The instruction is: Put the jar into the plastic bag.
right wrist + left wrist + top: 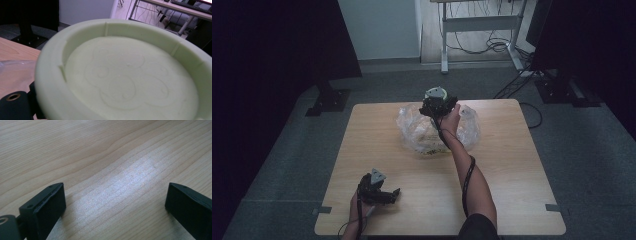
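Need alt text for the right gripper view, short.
A pale green round lid, underside facing the camera with a faint embossed pattern and a ribbed rim, sits close against the lens. Behind it are a wooden table edge, a bit of clear plastic bag and a desk frame.

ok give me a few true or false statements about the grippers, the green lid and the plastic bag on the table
1. The left gripper rests near the front edge of the wooden table with its jaws apart. True.
2. The left gripper holds a piece of the clear plastic bag. False: bare wood lies between its jaws in the left gripper view.
3. A pale green round lid sits right in front of the right gripper's camera. True.
4. The right gripper is off at the table's right edge, far from the bag. False: it is over the bag near the back of the table.
5. The lid's inner face is plain and smooth. False: faint raised curved outlines mark it.
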### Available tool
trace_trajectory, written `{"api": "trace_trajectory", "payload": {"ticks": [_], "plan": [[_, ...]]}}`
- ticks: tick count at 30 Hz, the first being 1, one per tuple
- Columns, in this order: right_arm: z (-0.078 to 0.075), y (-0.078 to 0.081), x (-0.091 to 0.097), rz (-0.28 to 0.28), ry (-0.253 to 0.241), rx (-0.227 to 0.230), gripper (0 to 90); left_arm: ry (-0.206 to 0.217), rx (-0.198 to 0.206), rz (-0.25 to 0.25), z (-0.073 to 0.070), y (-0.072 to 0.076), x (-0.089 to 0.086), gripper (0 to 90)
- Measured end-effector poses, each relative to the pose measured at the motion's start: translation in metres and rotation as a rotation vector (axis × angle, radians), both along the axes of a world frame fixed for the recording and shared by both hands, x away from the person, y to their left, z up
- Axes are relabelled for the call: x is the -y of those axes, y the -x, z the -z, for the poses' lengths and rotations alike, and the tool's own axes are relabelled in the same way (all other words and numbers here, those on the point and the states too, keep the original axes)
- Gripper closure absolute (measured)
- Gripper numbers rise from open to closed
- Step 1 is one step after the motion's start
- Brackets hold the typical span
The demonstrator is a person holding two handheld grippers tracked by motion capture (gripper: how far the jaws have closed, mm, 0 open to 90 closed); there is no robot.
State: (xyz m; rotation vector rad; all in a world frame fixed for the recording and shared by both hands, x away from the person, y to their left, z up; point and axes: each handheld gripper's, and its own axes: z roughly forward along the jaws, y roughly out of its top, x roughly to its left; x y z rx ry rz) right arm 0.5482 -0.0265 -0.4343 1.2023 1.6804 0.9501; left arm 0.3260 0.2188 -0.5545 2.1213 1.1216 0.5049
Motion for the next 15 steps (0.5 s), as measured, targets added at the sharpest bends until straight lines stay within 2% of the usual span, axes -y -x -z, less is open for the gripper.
{"api": "trace_trajectory", "payload": {"ticks": [4, 11, 15], "plan": [[0.01, -0.003, 0.003, 0.009, 0.0, -0.01, 8.8, 0.0, 0.002, 0.002, 0.0, 0.0, 0.0, 2.8], [0.012, -0.006, 0.009, 0.005, -0.03, -0.003, 8.7, 0.002, 0.0, 0.002, 0.0, 0.0, 0.0, 2.8], [0.012, -0.007, 0.021, 0.01, -0.08, -0.015, 8.4, 0.004, -0.003, 0.002, 0.0, 0.0, 0.0, 2.7]]}}
